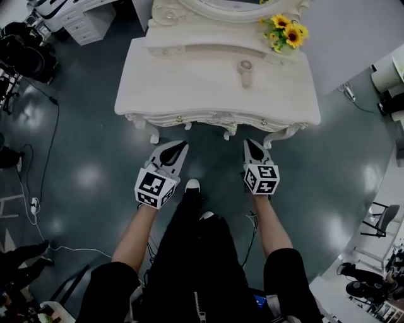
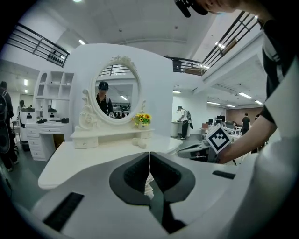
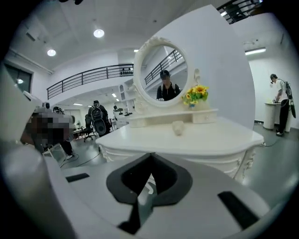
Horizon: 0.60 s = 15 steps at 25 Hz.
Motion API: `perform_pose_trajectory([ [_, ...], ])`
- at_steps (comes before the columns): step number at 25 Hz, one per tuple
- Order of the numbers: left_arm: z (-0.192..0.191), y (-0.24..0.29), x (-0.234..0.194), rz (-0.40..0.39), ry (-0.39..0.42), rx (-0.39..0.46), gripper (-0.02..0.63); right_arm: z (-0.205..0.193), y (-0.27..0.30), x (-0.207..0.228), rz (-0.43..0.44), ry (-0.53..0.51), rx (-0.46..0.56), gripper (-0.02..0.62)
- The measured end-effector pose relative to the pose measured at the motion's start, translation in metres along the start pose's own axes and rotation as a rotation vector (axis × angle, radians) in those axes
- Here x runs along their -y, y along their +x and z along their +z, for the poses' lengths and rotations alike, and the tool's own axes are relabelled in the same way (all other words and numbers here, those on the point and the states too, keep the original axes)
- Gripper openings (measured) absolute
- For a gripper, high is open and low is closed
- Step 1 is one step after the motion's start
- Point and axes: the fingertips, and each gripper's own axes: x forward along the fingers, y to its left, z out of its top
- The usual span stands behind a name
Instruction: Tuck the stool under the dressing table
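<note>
The white dressing table [image 1: 189, 82] stands straight ahead, with an oval mirror [image 1: 221, 7], a bunch of sunflowers [image 1: 287, 33] and a small cream object [image 1: 245, 72] on its top. No stool shows in any view, and the table top hides the space beneath it. My left gripper [image 1: 183, 146] hangs just before the table's front edge, jaws shut with nothing between them. My right gripper [image 1: 249, 142] is level with it to the right, also shut and empty. The left gripper view shows the table [image 2: 93, 158] beyond the closed jaws [image 2: 149, 154]; the right gripper view shows the same table [image 3: 210, 140] past its closed jaws [image 3: 151, 156].
The person's legs and shoes [image 1: 192, 186] stand on the dark floor between the grippers. Cables [image 1: 47, 145] trail at the left. A white drawer unit [image 1: 88, 22] is at the back left, and chairs [image 1: 379, 221] and equipment at the right. Several people stand far off.
</note>
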Motion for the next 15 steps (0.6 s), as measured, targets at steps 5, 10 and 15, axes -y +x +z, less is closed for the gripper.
perform_pose_trajectory([
  [5, 0.06, -0.025, 0.028, -0.01, 0.048, 0.021, 0.021, 0.068, -0.061, -0.015, -0.009, -0.01, 0.072, 0.005],
  [10, 0.108, -0.049, 0.043, 0.005, 0.073, 0.079, 0.021, 0.12, -0.116, -0.029, -0.007, -0.023, 0.152, 0.005],
  [15, 0.131, -0.063, 0.054, 0.02, 0.082, 0.133, 0.021, 0.147, -0.154, -0.03, -0.018, -0.031, 0.209, 0.005],
])
